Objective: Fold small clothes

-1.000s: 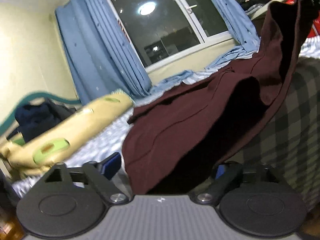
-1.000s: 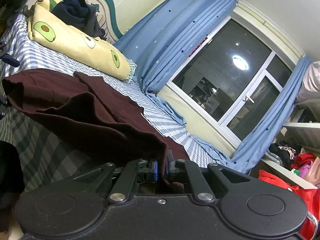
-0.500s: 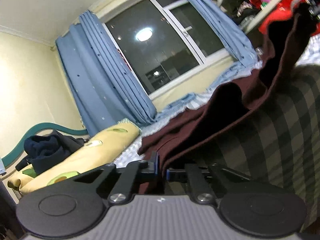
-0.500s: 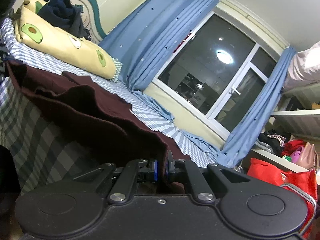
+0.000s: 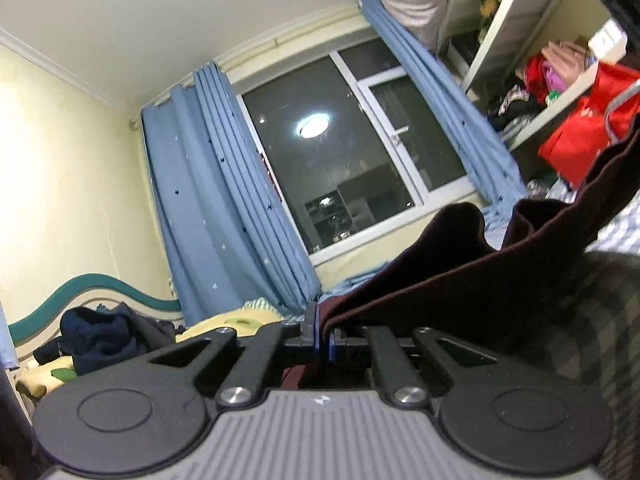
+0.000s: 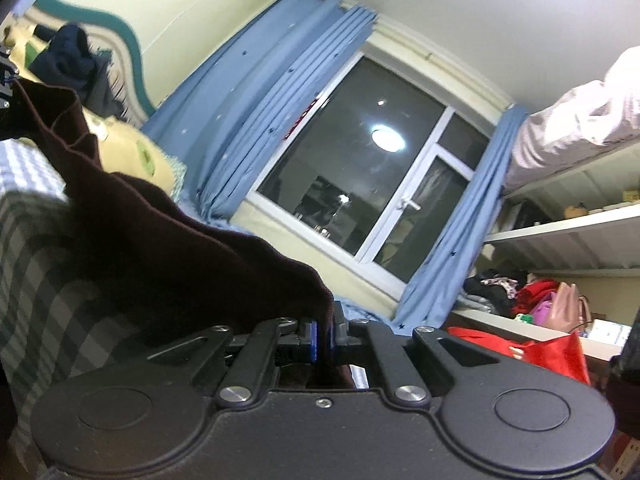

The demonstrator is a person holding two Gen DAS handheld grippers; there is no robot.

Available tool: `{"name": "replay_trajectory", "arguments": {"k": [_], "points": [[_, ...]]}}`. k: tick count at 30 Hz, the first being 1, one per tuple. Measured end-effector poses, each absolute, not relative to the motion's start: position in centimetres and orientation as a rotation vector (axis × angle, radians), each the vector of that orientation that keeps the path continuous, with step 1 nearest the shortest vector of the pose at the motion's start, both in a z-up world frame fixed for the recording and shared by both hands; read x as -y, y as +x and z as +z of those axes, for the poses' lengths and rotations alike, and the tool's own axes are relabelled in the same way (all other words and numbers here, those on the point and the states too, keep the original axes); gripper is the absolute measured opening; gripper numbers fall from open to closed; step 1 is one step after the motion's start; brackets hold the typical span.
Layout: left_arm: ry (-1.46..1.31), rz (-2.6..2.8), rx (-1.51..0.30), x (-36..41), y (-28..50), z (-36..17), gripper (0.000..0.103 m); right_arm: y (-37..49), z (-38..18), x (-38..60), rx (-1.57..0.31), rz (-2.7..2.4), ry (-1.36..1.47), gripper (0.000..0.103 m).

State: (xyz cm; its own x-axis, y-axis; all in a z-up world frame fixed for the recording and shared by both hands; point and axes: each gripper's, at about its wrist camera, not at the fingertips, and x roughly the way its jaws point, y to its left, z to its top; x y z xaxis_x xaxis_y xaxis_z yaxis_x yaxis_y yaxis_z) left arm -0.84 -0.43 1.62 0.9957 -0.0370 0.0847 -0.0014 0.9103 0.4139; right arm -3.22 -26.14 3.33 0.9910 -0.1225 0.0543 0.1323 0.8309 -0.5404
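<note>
A dark maroon garment [image 5: 452, 268] hangs stretched between my two grippers above the bed. In the left wrist view my left gripper [image 5: 323, 330] is shut on one edge of it, and the cloth runs up to the right toward the far corner. The right wrist view shows my right gripper [image 6: 325, 330] shut on the other edge of the maroon garment [image 6: 168, 236], which sags away to the left toward the other gripper [image 6: 6, 80]. Both grippers point level. The garment's lower part is hidden in shadow.
A grey checked blanket [image 5: 600, 344] covers the bed below the cloth. An avocado-print pillow [image 6: 132, 152] and a dark blue pile of clothes [image 5: 100, 336] lie at the headboard. Blue curtains [image 5: 224, 216] frame a dark window. Shelves with a red bag [image 6: 548, 356] stand to the right.
My left gripper went from open beside the garment to shut on its edge, then rose with it. The right gripper stayed shut on the cloth and shifted sideways, lifting the garment off the bed.
</note>
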Motion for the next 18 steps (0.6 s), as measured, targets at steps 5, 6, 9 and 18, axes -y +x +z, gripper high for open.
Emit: {"name": "replay_trajectory", "arguments": {"k": [5, 6, 9, 18], "points": [[0.403, -0.047, 0.133, 0.0, -4.4, 4.8, 0.003, -7.1, 5.6, 26.7, 0.091, -0.155, -0.558, 0.004], [0.401, -0.056, 0.140, -0.1, -5.1, 5.3, 0.003, -7.7, 6.1, 26.8, 0.106, -0.158, -0.562, 0.004], [0.402, -0.083, 0.126, 0.0, -5.8, 6.4, 0.003, -8.6, 7.0, 27.1, 0.131, -0.166, -0.570, 0.004], [0.380, -0.092, 0.120, 0.0, -3.2, 7.8, 0.003, -6.3, 7.9, 27.8, 0.151, -0.165, -0.589, 0.003]]}}
